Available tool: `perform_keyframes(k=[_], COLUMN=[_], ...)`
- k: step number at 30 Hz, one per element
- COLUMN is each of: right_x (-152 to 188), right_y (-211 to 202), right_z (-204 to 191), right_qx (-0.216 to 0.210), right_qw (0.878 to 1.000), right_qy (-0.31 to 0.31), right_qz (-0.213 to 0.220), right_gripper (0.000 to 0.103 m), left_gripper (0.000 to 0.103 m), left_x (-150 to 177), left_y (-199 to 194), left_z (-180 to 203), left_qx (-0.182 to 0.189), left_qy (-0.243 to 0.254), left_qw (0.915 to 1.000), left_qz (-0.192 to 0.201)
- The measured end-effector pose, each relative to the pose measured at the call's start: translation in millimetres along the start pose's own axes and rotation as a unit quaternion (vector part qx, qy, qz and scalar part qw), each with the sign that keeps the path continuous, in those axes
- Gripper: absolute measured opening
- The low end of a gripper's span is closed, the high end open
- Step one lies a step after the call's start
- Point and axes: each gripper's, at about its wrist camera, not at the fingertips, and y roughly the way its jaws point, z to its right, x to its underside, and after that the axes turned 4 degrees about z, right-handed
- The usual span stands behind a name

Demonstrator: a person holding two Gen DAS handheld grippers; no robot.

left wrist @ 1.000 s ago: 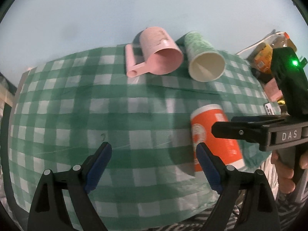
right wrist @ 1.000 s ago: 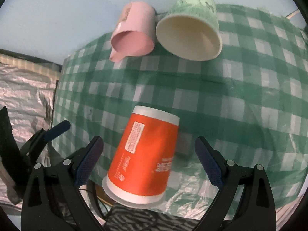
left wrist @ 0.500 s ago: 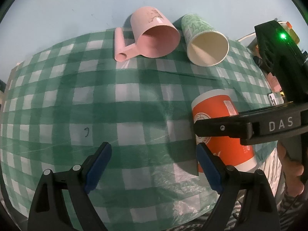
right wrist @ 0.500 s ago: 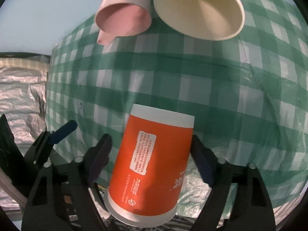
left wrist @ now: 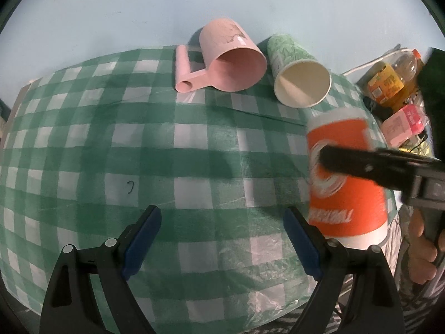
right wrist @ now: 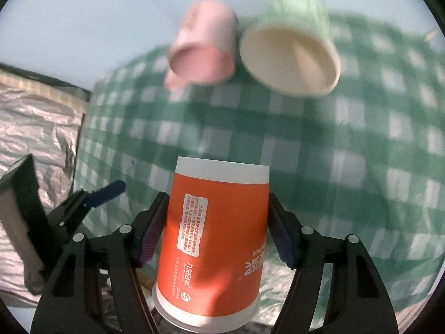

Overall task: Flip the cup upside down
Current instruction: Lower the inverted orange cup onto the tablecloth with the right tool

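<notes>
An orange paper cup (right wrist: 214, 231) with white bands is clamped between the blue pads of my right gripper (right wrist: 215, 225), its wide rim toward the camera. In the left wrist view the same cup (left wrist: 345, 183) hangs at the table's right edge, with a black finger (left wrist: 370, 165) of the right gripper across it. My left gripper (left wrist: 222, 239) is open and empty over the green checked tablecloth (left wrist: 139, 153), left of the cup.
A pink mug (left wrist: 228, 58) and a green paper cup (left wrist: 300, 75) lie on their sides at the table's far edge. Bottles and packets (left wrist: 392, 94) sit beyond the right edge. Silver foil (right wrist: 36, 128) lies left of the table.
My right gripper has closed onto the orange cup and lifted it off the cloth. The left gripper has stayed open and drawn back slightly.
</notes>
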Motion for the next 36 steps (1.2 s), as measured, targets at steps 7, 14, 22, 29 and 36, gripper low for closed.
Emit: perform_keyframes(k=[7,14,22,29,36], right_x=[27.3,54.4,68.7,65.7,53.3], right_y=[-41.0,-46.6,-45.6,-33.4,-17.9], right_z=[-34.6,-57.0,-52.7,-44.9,-42.2], right_qx=[0.043,0.118,0.161,0.185,0.198], right_qw=[0.979,0.925,0.891,0.895,0.904], right_qy=[-0.101,-0.173,-0.156,-0.149,-0.148], right_qz=[0.17,0.317,0.396,0.377,0.35], right_gripper=[0.07,0.07,0.07,0.07,0.07], left_gripper=[0.09,0.09,0.09,0.09,0.091], left_x=[9.1,17.3,26.0,29.0,32.7], left_y=[-13.4,-18.6,-21.6,-22.0,-21.8], left_z=[-4.2,-3.3,-0.1,4.4,4.4], left_qx=[-0.005,-0.059,-0.082,-0.099,-0.1], left_qy=[-0.017,-0.014,-0.018,-0.013,-0.015], left_qw=[0.999,0.9941,0.9889,0.9843,0.9834], left_qz=[0.042,0.09,0.123,0.146,0.151])
